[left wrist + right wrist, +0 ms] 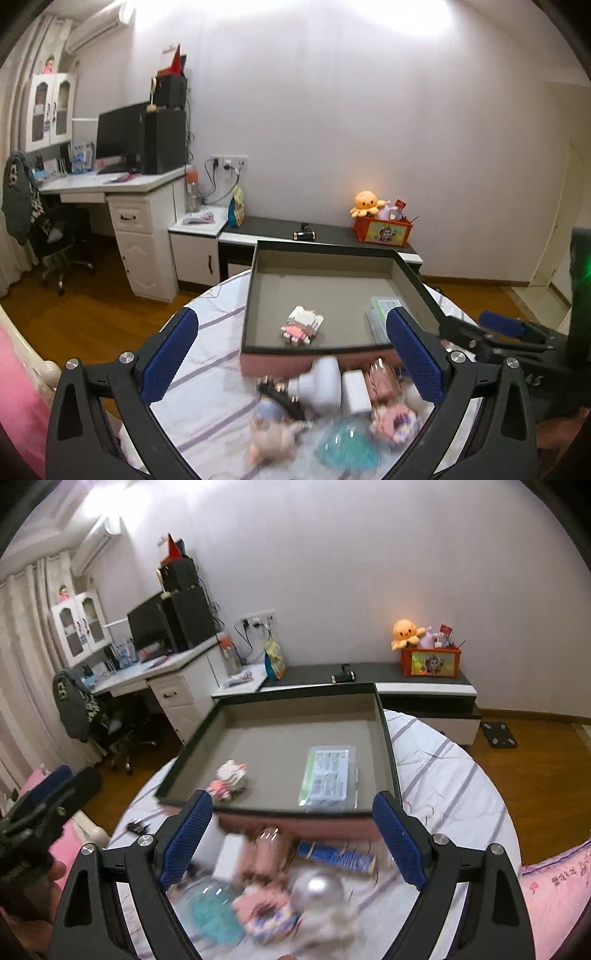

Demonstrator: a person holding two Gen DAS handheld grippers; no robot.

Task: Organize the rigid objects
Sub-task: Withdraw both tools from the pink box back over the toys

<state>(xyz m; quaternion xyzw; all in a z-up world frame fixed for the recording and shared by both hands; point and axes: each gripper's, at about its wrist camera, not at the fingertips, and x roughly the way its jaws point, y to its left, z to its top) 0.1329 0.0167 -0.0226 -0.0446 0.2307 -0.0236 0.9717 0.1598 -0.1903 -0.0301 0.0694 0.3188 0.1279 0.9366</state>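
A shallow black-rimmed box (321,254) (295,698) with a grey floor stands on a round striped table. Inside lie a pink-and-white block figure (301,325) (229,779) and a clear plastic case with a green label (380,314) (328,777). In front of the box is a blurred heap: a white bulb-like object (321,384), a pink bottle (384,376) (266,853), a teal round thing (343,443) (214,912), a blue tube (336,856), a silver ball (317,890). My left gripper (295,354) and my right gripper (295,838) hang open and empty above the heap.
The striped tablecloth (210,354) (443,786) covers the table. Behind it stand a low dark cabinet (325,232) with an orange toy bin (382,229), and a white desk (110,184) with a monitor. Wood floor lies around. The right gripper also shows at the right of the left wrist view (498,328).
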